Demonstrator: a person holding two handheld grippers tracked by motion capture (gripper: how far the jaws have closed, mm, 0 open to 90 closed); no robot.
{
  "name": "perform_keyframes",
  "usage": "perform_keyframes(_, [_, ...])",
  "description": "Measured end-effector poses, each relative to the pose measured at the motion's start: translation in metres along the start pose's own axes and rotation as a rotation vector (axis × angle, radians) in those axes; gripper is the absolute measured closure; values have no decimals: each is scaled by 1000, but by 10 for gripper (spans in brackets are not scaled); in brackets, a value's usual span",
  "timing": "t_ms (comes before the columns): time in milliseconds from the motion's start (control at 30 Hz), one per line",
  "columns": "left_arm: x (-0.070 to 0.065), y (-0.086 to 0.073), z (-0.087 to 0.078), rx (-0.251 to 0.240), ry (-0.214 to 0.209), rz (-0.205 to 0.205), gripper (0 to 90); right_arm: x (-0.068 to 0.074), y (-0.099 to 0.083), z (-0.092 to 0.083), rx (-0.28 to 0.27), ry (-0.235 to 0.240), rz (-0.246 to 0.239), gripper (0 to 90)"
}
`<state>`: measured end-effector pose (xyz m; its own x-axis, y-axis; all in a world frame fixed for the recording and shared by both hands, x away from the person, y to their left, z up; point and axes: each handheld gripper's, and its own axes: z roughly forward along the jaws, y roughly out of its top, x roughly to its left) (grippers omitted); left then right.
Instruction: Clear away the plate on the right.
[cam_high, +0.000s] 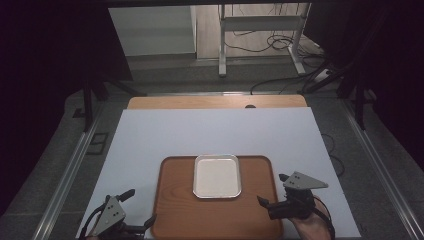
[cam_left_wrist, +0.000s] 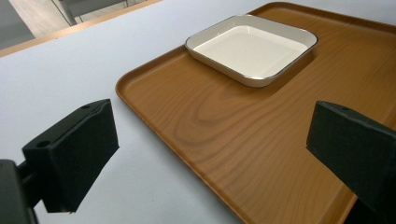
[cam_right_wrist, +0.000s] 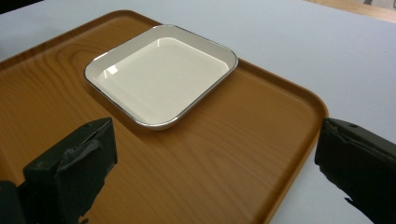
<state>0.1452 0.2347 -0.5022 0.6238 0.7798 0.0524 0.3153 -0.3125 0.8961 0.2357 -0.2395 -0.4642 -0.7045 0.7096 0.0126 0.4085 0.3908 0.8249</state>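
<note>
A brown wooden tray (cam_high: 175, 210) lies on the white tabletop near the front edge. On its far half sits a white square dish (cam_high: 217, 176) with a thin metal rim, and nothing is in it. My left gripper (cam_high: 141, 205) is open just off the tray's front left corner, nothing between its jaws. My right gripper (cam_high: 271, 188) is open over the tray's right edge, one jaw on each side of the rim. In the left gripper view the tray (cam_left_wrist: 187, 107) and dish (cam_left_wrist: 252, 46) lie ahead of the left gripper (cam_left_wrist: 212, 126). The right gripper view shows the dish (cam_right_wrist: 159, 74) and tray (cam_right_wrist: 261, 116) beyond the wide-apart right gripper (cam_right_wrist: 215, 140).
The white tabletop (cam_high: 200, 135) stretches back to a wooden strip (cam_high: 215, 102) at its far edge. Metal rails (cam_high: 75, 165) run along both sides of the table. Beyond it stand a desk frame (cam_high: 222, 50) and loose cables (cam_high: 280, 45) on the floor.
</note>
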Motion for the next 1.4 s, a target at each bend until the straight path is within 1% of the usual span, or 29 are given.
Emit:
perform_keyframes(67, [0,0,0,0,0,0,19,0,-1,-2,-7,-12,1,0])
perform_keyframes(300, [0,0,0,0,0,2,19,-2,-7,-7,-16,-27,2,0])
perform_keyframes(700, [0,0,0,0,0,3,19,-7,-21,-21,-51,-42,59,0])
perform_keyframes(933, [0,0,0,0,0,3,19,-9,-27,-26,-67,-38,71,0])
perform_keyframes(1033, [0,0,0,1,0,3,20,-10,-31,-28,-64,-48,77,0])
perform_keyframes(1200, [-1,0,0,3,-1,8,20,-13,-36,-29,-54,-47,86,0])
perform_keyframes(1400, [-1,0,0,2,-1,9,20,-14,-40,-27,-16,-49,83,0])
